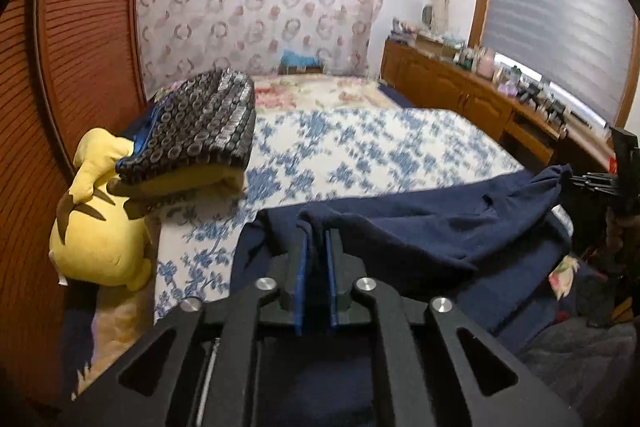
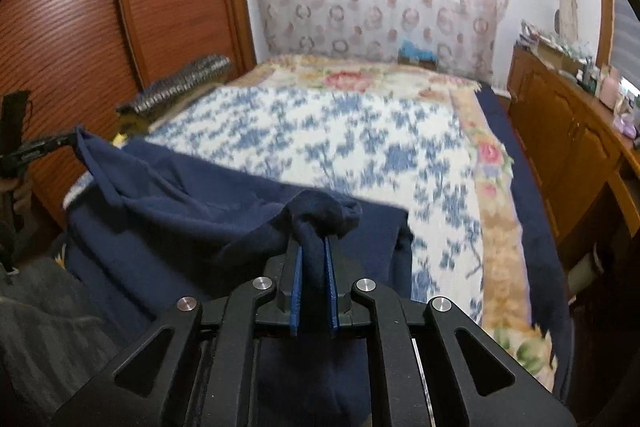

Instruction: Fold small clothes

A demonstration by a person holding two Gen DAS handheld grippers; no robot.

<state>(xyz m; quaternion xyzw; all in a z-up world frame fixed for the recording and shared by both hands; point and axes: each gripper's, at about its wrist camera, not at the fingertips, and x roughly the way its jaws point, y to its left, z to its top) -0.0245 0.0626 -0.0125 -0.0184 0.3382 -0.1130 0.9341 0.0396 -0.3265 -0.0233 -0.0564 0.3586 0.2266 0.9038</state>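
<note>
Black gripper [image 1: 316, 239], blue pads, silver screws

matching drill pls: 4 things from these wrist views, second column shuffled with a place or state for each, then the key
Things:
1. navy garment
2. yellow plush toy
3. dark patterned folded cloth
4. wooden cabinet

Places or states:
A. lies on top of the plush toy
B. stands along the bed's far side, clutter on top
C. pinched by the left gripper and the right gripper
D. sits at the bed edge by the slatted wooden door

Pairs: 1-C, 2-D, 3-A, 4-B
</note>
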